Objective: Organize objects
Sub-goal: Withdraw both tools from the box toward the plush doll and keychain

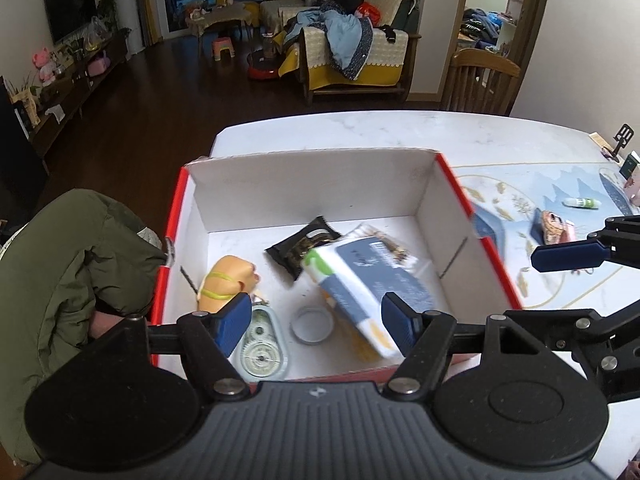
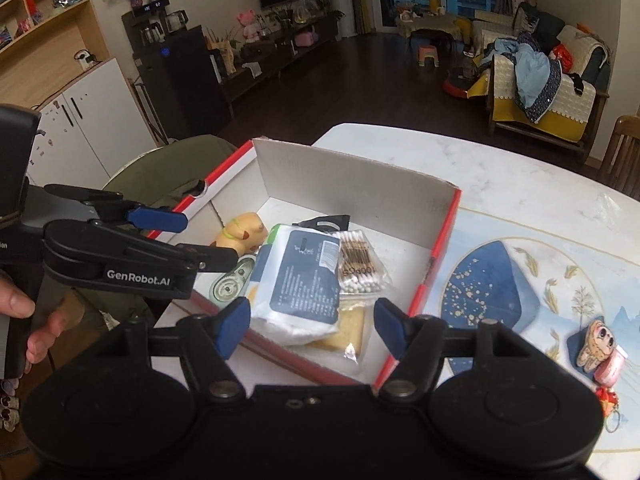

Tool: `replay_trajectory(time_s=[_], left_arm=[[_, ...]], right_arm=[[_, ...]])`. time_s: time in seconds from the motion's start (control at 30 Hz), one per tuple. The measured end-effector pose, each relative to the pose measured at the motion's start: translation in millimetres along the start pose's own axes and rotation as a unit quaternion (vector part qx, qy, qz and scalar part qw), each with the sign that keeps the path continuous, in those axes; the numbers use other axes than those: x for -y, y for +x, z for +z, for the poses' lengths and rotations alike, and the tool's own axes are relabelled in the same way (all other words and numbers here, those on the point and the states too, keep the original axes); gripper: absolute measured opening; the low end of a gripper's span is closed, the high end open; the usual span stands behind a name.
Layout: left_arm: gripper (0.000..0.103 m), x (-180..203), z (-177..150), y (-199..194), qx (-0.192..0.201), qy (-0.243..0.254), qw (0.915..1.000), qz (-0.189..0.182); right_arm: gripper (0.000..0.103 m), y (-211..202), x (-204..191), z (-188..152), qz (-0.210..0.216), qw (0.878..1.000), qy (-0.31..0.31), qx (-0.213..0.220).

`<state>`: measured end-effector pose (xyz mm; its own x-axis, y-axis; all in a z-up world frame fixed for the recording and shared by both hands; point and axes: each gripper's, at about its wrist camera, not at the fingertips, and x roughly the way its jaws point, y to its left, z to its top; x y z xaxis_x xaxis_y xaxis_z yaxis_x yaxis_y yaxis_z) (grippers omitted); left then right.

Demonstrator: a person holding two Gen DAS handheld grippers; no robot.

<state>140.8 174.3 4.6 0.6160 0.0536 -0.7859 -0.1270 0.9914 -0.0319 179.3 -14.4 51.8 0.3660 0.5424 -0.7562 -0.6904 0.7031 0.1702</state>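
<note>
Cardboard box (image 1: 304, 184) with red edges on the marble table (image 1: 360, 128), both tongs poised at its near side.

Left gripper (image 1: 316, 326) and right gripper (image 2: 308, 326) each stand wide open, holding nothing. Inside the box lie a tissue pack (image 2: 298, 284), blurred in the left view, cotton swabs (image 2: 358, 264), a black sachet (image 1: 302, 246), a yellow toy (image 1: 228, 280), a tape dispenser (image 1: 262, 346) and a grey ring (image 1: 312, 325). Out on the patterned mat (image 2: 520, 280) sit a pink keychain (image 2: 600, 350) and a white tube (image 1: 581, 203).

Matt white cardboard box (image 1: 312, 188), glossy plastic tissue pack (image 2: 300, 280), polished marble-look table (image 1: 320, 130)
</note>
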Motion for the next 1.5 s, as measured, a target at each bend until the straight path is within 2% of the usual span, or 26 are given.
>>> replay_trajectory(time_s=[0.07, 0.17, 0.3, 0.5, 0.67, 0.77, 1.1, 1.13, 1.2, 1.37, 1.5], left_arm=[[0.071, 8, -1, -5, 0.004, -0.001, 1.0, 0.0], [0.079, 22, -2, -11, 0.008, -0.007, 0.9999, -0.003], [0.079, 42, -4, -14, 0.011, -0.008, 0.9999, -0.005], [0.079, 83, -9, -15, 0.011, -0.003, 0.9999, -0.01], [0.079, 120, -13, -9, 0.007, 0.001, 0.9997, -0.025], [0.089, 143, -14, -3, 0.002, 0.001, 0.9992, -0.04], [0.092, 223, -12, 32, -0.017, 0.027, 0.9977, -0.06], [0.093, 230, -11, 36, -0.017, 0.029, 0.9976, -0.06], [0.103, 240, -9, 45, -0.021, 0.026, 0.9971, -0.068], [0.103, 263, 2, 68, -0.028, 0.024, 0.9963, -0.078], [0.103, 282, 14, 94, -0.027, 0.049, 0.9965, -0.063]], right_arm=[[0.069, -7, 4, -3, 0.003, 1.0, 0.0, 0.003], [0.071, -19, 13, -9, 0.006, 1.0, -0.002, 0.009], [0.074, -31, 27, -20, 0.002, 1.0, -0.005, 0.013], [0.084, -46, 56, -42, -0.006, 1.0, -0.011, 0.008], [0.095, -59, 86, -63, -0.015, 1.0, -0.01, 0.006], [0.096, -67, 107, -77, -0.027, 1.0, -0.007, 0.002], [0.096, -89, 187, -119, -0.07, 0.997, 0.04, -0.007], [0.096, -90, 194, -122, -0.074, 0.996, 0.047, -0.006], [0.096, -91, 207, -126, -0.081, 0.995, 0.056, -0.007], [0.096, -91, 232, -135, -0.096, 0.994, 0.059, -0.01], [0.096, -83, 246, -138, -0.102, 0.994, 0.045, -0.018]])
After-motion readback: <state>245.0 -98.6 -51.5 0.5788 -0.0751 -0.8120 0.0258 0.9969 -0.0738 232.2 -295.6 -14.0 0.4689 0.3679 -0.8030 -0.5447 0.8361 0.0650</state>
